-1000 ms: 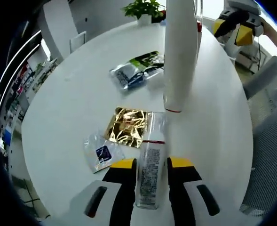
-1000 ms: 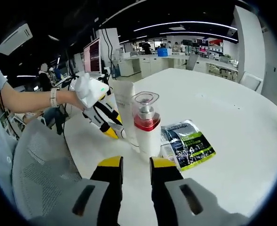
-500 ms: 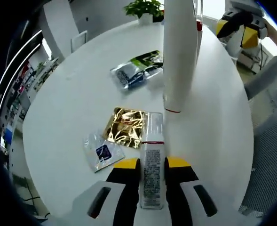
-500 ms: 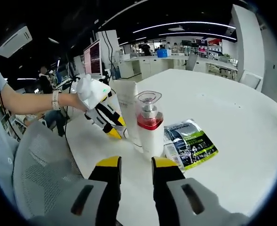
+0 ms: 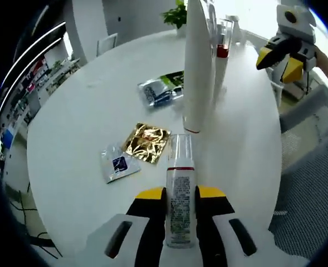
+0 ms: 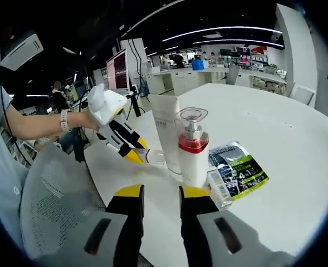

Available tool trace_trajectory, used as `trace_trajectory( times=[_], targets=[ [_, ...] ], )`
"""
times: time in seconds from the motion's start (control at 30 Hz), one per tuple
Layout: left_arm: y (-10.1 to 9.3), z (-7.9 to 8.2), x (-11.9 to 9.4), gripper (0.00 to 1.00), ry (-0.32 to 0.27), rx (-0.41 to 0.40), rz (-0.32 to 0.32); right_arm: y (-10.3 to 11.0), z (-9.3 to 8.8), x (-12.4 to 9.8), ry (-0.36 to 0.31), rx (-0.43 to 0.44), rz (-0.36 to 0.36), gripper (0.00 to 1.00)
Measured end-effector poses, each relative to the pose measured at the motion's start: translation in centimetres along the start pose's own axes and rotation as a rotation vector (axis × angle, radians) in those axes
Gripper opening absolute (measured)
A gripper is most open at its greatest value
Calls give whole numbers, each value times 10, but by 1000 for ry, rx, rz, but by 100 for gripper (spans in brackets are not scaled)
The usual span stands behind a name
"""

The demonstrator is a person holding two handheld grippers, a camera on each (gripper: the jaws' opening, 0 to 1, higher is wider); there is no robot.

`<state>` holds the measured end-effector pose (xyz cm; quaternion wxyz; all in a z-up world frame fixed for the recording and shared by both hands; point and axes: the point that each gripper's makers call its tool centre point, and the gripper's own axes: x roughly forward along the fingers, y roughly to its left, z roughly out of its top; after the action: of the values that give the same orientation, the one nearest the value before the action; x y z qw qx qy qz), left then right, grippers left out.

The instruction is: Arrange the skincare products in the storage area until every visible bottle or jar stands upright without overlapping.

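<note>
Clear slim bottle with red band (image 5: 179,194), now lifted off round white table (image 5: 80,111), clamped in left gripper (image 5: 180,194); uprighting beside tall white tube (image 5: 199,61) pending. Right gripper (image 6: 155,192): jaws slightly apart, empty.

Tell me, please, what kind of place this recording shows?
Probably an open-plan office: a round white table, a computer monitor behind it, rows of desks under long ceiling lights, and a mesh office chair.

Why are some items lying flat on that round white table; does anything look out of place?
The small clear bottle with a red band is held level in the left gripper, not upright. The tall white tube and red-collared pump bottle stand upright. The gold foil sachet and green-black packet lie flat, which seems normal.
</note>
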<state>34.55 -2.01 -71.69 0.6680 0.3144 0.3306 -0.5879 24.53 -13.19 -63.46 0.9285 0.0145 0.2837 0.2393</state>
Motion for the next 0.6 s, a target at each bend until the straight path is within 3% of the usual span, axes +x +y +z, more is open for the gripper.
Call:
trace_trajectory(
  times=[0.4,0.6],
  targets=[
    [-29,15,-31,16,-109,-12,7,13,5,5,-42,55,39,25],
    [-43,34,-43,16,-192,-30,3,18,14,3,-132,166,81,24]
  ],
)
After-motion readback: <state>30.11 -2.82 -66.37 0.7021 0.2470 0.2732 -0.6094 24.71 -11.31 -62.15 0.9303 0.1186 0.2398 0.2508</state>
